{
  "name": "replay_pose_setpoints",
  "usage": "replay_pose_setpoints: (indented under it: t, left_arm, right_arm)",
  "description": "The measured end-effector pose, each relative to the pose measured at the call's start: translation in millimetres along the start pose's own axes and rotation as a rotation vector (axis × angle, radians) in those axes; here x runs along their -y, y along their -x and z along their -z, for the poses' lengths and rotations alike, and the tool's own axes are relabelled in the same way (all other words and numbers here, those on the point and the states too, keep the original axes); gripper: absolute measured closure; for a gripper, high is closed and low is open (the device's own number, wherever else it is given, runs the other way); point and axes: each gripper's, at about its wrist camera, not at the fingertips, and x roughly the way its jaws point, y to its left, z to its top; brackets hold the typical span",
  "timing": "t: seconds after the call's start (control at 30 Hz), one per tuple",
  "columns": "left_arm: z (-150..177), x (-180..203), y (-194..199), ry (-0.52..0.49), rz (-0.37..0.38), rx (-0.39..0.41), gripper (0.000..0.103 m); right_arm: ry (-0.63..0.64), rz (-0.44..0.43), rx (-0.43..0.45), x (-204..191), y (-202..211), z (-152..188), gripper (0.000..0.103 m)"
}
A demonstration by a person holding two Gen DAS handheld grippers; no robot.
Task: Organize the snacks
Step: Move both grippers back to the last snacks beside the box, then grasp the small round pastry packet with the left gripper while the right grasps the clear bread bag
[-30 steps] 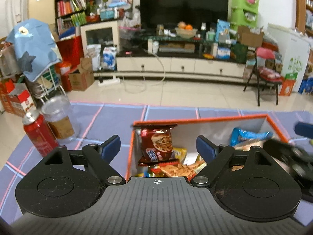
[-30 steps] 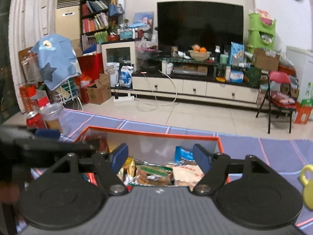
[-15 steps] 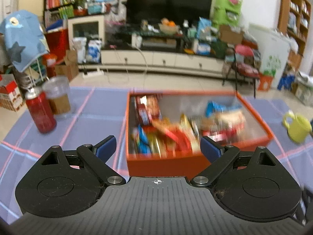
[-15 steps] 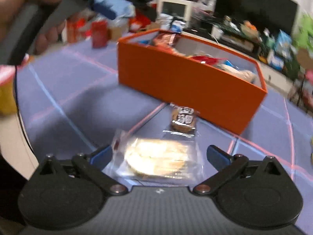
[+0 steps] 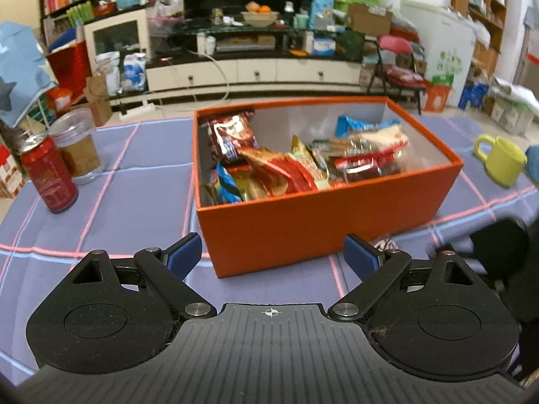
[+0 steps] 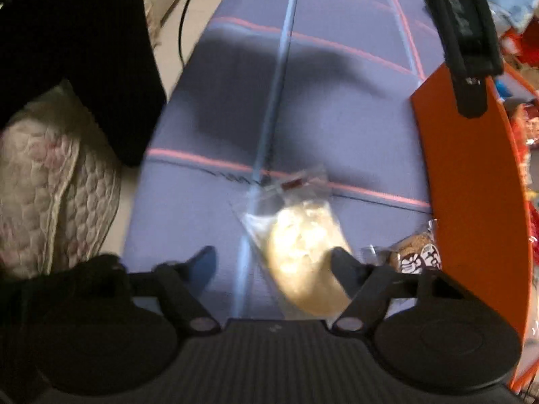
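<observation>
Fingers spread wide on my right gripper [image 6: 273, 261] straddle the clear-wrapped pastry [image 6: 305, 252] lying just ahead beside the orange box [image 6: 471, 185], ready to grasp, while my left gripper [image 5: 272, 251], also unclenched and empty, waits before that box.

right hand-held gripper [image 6: 273, 262] swung down over clear-wrapped pastry [image 6: 303, 252], left pulled back

My work surface is a table under a purple cloth [image 5: 134, 198] with pink and blue grid lines. Directly on it: an orange snack box [image 5: 323, 222], a red can [image 5: 49, 176], a clear jar [image 5: 79, 144], a yellow-green mug [image 5: 500, 160], a clear-bagged pale pastry [image 6: 303, 235], and a small brown wrapped cookie [image 6: 416, 256] beside the box.
</observation>
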Motion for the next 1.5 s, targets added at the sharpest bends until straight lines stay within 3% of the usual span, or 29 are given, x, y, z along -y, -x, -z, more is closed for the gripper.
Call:
replay_pose_setpoints:
  t: [0.13, 0.23, 0.33, 0.43, 0.5, 0.57, 0.67, 0.77, 0.83, 0.97, 1.13, 1.27, 1.5]
  left_arm:
    - [5, 4, -9, -0.044, 0.003, -0.028, 0.03]
    - [7, 5, -13, -0.049, 0.002, -0.039, 0.03]
    - [6, 8, -14, -0.036, 0.011, -0.041, 0.03]
    - [5, 18, -14, -0.027, 0.035, -0.051, 0.029]
    - [8, 32, -16, -0.016, 0.043, -0.063, 0.027]
    - [11, 48, -22, 0.006, 0.055, -0.08, 0.027]
    - [18, 73, -31, 0.059, 0.036, -0.078, 0.027]
    - [19, 91, -39, 0.092, 0.02, -0.064, 0.027]
    - [19, 95, -46, 0.156, 0.002, -0.086, 0.027]
    - [24, 96, -54, 0.283, -0.016, -0.107, 0.028]
    - [26, 100, -68, 0.308, -0.051, -0.157, 0.03]
    - [31, 103, -77, 0.32, -0.05, -0.176, 0.029]
    - [29, 115, -86, 0.361, -0.085, -0.132, 0.031]
  right_arm:
    - [0.001, -0.044, 0.046, 14, -2, -2, 0.024]
    - [-0.067, -0.128, 0.032, 27, -4, -1, 0.033]
    - [-0.158, -0.1, 0.019, 29, -4, 2, 0.032]
    - [-0.396, 0.001, -0.002, 21, -3, 20, 0.02]
    - [-0.62, 0.106, 0.015, 8, 4, 35, 0.02]
    - [-0.913, 0.198, 0.082, -17, 13, 60, 0.02]
    - [-1.053, 0.349, 0.207, -62, 19, 77, 0.024]
    - [-1.106, 0.438, 0.289, -84, 17, 79, 0.019]
    - [-1.089, 0.429, 0.312, -81, 16, 76, 0.015]
    - [-0.971, 0.368, 0.354, -69, 17, 78, 0.016]
    - [-0.902, 0.323, 0.341, -65, 25, 80, 0.048]
    - [-0.91, 0.35, 0.354, -87, 29, 81, 0.049]
    - [-0.948, 0.379, 0.37, -107, 29, 84, 0.048]
